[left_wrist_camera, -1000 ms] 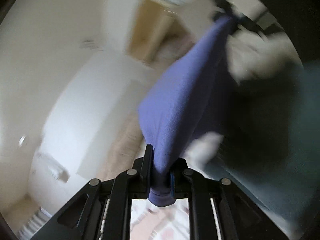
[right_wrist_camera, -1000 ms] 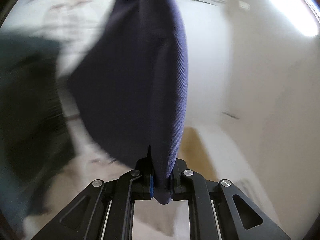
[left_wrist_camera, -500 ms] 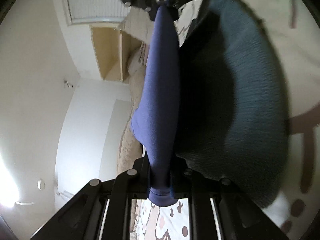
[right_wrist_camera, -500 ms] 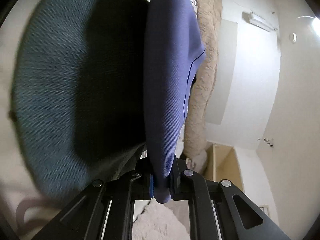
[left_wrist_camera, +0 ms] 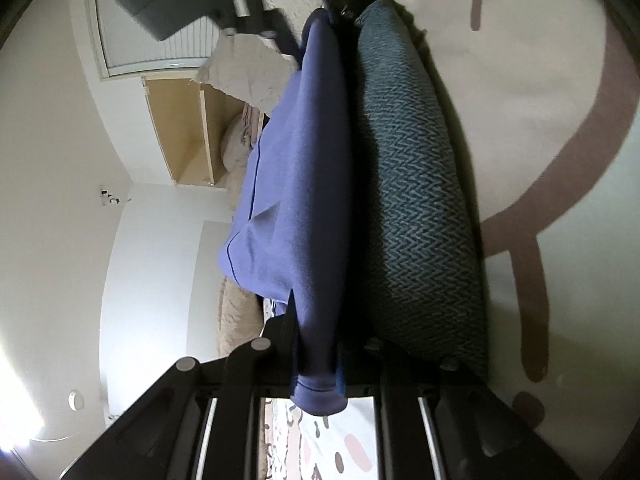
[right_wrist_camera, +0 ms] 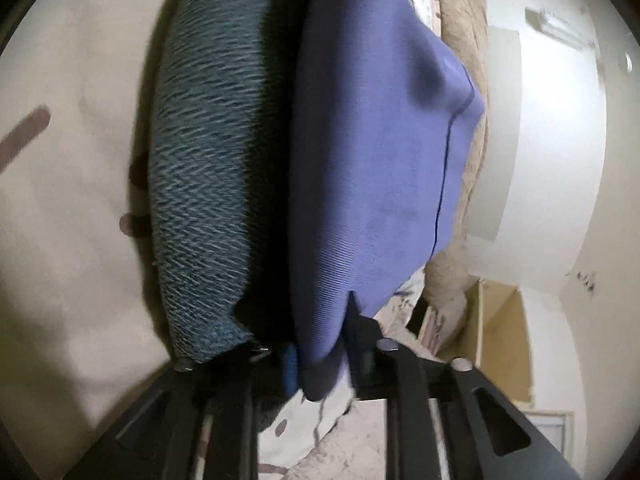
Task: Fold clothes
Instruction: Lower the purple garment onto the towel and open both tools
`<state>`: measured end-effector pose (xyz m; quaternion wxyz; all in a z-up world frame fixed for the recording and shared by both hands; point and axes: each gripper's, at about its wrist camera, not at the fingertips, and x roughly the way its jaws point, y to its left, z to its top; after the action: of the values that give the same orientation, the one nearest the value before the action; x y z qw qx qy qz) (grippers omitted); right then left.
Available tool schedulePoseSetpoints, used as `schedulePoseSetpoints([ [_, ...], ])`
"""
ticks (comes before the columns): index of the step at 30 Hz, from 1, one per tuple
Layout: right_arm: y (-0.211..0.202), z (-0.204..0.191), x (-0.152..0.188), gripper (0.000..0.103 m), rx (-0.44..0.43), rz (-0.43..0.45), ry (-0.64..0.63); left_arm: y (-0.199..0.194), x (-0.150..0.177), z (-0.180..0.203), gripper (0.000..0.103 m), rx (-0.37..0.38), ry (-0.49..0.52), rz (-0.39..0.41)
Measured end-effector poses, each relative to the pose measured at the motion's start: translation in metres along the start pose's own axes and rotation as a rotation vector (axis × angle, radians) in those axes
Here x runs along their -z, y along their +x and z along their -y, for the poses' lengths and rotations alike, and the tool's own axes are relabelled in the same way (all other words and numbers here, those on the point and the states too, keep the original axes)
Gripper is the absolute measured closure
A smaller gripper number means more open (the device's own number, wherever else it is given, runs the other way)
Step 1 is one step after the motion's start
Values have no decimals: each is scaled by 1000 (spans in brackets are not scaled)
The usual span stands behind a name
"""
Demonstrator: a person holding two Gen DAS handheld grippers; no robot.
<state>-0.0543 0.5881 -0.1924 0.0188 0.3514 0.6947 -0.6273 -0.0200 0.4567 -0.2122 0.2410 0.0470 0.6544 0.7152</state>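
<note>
Your left gripper [left_wrist_camera: 318,364] has its jaws clamped on one end of the blue garment [left_wrist_camera: 296,200], which runs from the bottom centre of the left wrist view up to the top centre. There your right gripper [left_wrist_camera: 336,4] appears at the upper edge of the frame, pinching the other end.

In the right wrist view the same blue garment [right_wrist_camera: 372,168] rises from the jaws of your right gripper [right_wrist_camera: 320,364] at the bottom centre and fills the middle of the frame, its stitched hem falling toward the right. A little cloth bunches out below the jaws in both views.

Just beside the blue garment lies a teal herringbone knit [left_wrist_camera: 416,200], to its right in the left wrist view and to its left in the right wrist view [right_wrist_camera: 204,184]. Whether the two touch is hidden in the dark gap between them.

The knit rests on a cream bedsheet [left_wrist_camera: 520,100] with brown markings.
</note>
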Motion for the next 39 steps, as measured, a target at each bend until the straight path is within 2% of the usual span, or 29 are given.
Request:
schedulePoseSetpoints([
  [2,0,11,4,45,7,-26,33,8,9,-13,88,14,-12,3],
  [3,-1,15,6,42,4,-39,39,12,13,-20,86,21,-19,5],
  [5,-2,24,9,40,-25,-67,41,20,21,-33,80,34,-31,8],
  [6,-2,27,12,40,-44,-82,36,23,26,-40,73,41,-37,9],
  [7,-3,30,13,40,-67,-97,29,27,30,-46,61,48,-44,11],
  [9,-5,40,12,40,-119,-125,29,15,32,-56,43,66,-87,12],
  [10,-6,45,11,40,-148,-136,43,9,36,-63,35,96,-119,8],
  [12,-12,49,25,40,-226,-171,101,6,45,-72,29,164,-190,-13],
  [13,-12,52,30,40,-258,-177,145,7,51,-77,29,198,-228,-25],
  [15,-2,76,16,40,-301,-173,240,7,61,-80,29,254,-300,-47],
  [17,-34,74,18,40,-294,-163,332,5,68,-80,29,301,-370,-67],
  [21,-33,113,1,40,-270,-150,516,7,75,-84,29,372,-560,-100],
  [26,-32,131,-10,40,-280,-151,793,14,82,-108,29,431,-833,-132],
  [30,-21,161,-16,40,-281,-226,1140,6,87,-121,29,385,-927,-147],
  [33,-14,178,-14,40,-348,-264,1460,-4,101,-138,29,376,-990,-152],
  [34,-15,180,-19,40,-371,-269,1530,-8,107,-145,29,373,-999,-155],
  [37,-22,181,-39,40,-406,-276,1643,-22,118,-150,29,360,-1018,-181],
  [39,-34,178,-58,40,-392,-256,1637,-33,127,-152,29,362,-1034,-187],
])
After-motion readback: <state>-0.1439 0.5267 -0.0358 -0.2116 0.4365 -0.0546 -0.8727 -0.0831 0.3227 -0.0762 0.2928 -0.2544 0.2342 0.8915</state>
